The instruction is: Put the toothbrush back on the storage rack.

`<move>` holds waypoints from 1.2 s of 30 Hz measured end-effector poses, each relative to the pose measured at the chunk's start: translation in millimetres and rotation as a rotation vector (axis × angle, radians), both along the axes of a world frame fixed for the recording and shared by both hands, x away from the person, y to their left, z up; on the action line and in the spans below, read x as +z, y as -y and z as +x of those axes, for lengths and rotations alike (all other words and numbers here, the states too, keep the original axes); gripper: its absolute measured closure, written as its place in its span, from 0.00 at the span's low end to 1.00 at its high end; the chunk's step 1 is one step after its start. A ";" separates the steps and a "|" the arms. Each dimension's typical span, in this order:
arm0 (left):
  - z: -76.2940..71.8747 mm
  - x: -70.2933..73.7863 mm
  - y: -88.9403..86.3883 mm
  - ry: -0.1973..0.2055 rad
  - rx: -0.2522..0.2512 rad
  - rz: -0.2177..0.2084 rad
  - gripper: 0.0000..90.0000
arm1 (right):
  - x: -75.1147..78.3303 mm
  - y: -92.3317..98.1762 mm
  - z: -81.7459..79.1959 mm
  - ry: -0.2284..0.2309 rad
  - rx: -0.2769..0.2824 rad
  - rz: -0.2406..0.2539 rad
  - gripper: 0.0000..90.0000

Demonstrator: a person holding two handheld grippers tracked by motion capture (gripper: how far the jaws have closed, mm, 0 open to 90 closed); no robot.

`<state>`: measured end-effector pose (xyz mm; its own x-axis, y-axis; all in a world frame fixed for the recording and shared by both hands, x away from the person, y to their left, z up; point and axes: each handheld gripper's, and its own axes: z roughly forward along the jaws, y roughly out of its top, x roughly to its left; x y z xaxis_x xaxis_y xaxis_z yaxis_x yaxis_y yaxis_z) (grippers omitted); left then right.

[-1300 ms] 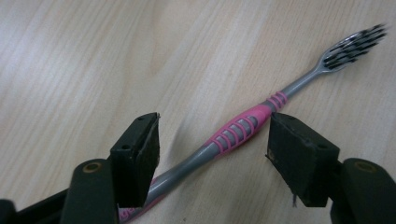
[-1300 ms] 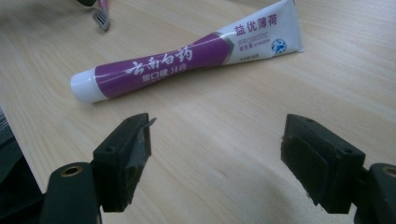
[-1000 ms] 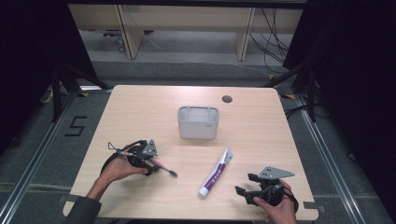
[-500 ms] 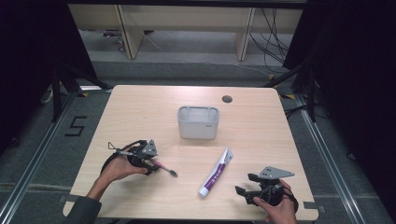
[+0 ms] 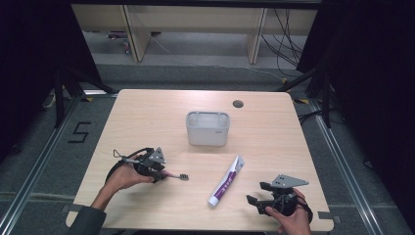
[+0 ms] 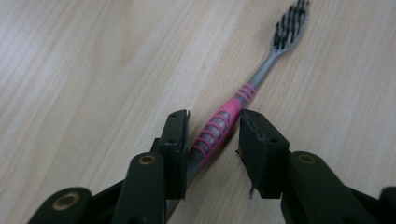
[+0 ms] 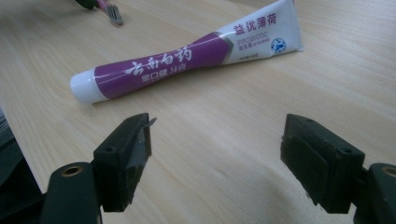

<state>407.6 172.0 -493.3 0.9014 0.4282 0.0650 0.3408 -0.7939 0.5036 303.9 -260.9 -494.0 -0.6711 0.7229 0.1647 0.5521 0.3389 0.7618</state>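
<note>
A pink and grey toothbrush [image 5: 177,176] lies flat on the wooden table, bristles pointing right. My left gripper [image 5: 164,174] rests low over its handle. In the left gripper view the toothbrush [image 6: 261,77] handle runs between the jaws of the left gripper [image 6: 212,135]. The jaws have just been closing and stand close on both sides, with a thin gap on the right. A purple and white toothpaste tube [image 5: 226,182] lies right of it, cap toward the front. My right gripper [image 5: 257,193] sits open near the front right edge, the tube [image 7: 187,60] lying ahead of the gripper [image 7: 217,144].
A pale grey rectangular holder [image 5: 207,128] stands upright at the table's middle, behind both items. A round cable hole [image 5: 238,104] is near the far edge. Dark floor and shelving surround the table [image 5: 293,142].
</note>
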 end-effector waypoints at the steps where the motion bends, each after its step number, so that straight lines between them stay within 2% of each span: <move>1: -0.5 -0.1 0.4 -0.004 0.004 -0.003 0.71 | -0.2 -0.2 0.2 -0.006 0.003 0.005 0.28; 7: -1.2 1.7 1.2 -0.036 0.007 0.017 0.76 | -0.4 0.0 0.8 0.007 -0.003 -0.005 0.28; 8: -1.1 2.1 1.3 -0.039 0.006 0.022 0.76 | -0.1 -1.1 -0.9 -0.021 -0.008 0.013 0.28; 14: 1.7 4.9 5.0 -0.068 0.002 0.061 0.79 | -0.3 -0.3 0.4 -0.005 0.002 0.002 0.28; 15: 2.6 5.9 5.8 -0.077 -0.001 0.076 0.79 | 0.0 -1.1 -1.0 -0.029 -0.008 0.013 0.28; 17: 1.1 7.0 8.1 -0.121 0.023 0.092 0.80 | -0.2 0.5 0.3 0.001 -0.001 -0.002 0.28; 18: 1.6 8.0 8.7 -0.130 0.020 0.107 0.80 | -0.2 -0.4 -0.7 -0.015 -0.006 0.010 0.28; 24: 4.9 10.5 12.1 -0.162 0.007 0.163 0.82 | -0.5 -0.3 0.5 -0.004 0.005 0.004 0.28; 25: 5.3 10.6 12.9 -0.164 0.008 0.168 0.83 | -0.4 -0.2 0.3 -0.005 0.002 0.000 0.28; 26: 6.4 11.2 13.6 -0.164 -0.001 0.181 0.83 | -0.1 -1.1 -1.2 -0.029 -0.008 0.011 0.28; 28: 8.2 11.8 15.0 -0.178 -0.010 0.193 0.84 | 0.3 -0.8 -1.3 -0.022 -0.007 0.015 0.28; 29: 8.6 10.8 15.6 -0.176 -0.006 0.184 0.85 | 0.2 -0.9 -1.2 -0.021 -0.009 0.013 0.28; 34: 11.0 11.9 17.4 -0.201 -0.013 0.201 0.87 | 0.2 -0.7 -1.0 -0.018 -0.008 0.013 0.28; 35: 11.1 11.9 17.7 -0.204 -0.013 0.201 0.87 | 0.3 0.6 0.2 0.004 -0.002 -0.001 0.28; 36: 11.3 11.9 17.8 -0.212 -0.012 0.200 0.87 | 0.4 0.7 0.0 0.004 -0.003 0.001 0.28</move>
<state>418.9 154.2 -481.4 0.9086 0.4155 -0.0433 0.4122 -0.8747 0.2552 303.9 -261.6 -493.6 -0.6699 0.7244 0.1626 0.5499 0.3370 0.7643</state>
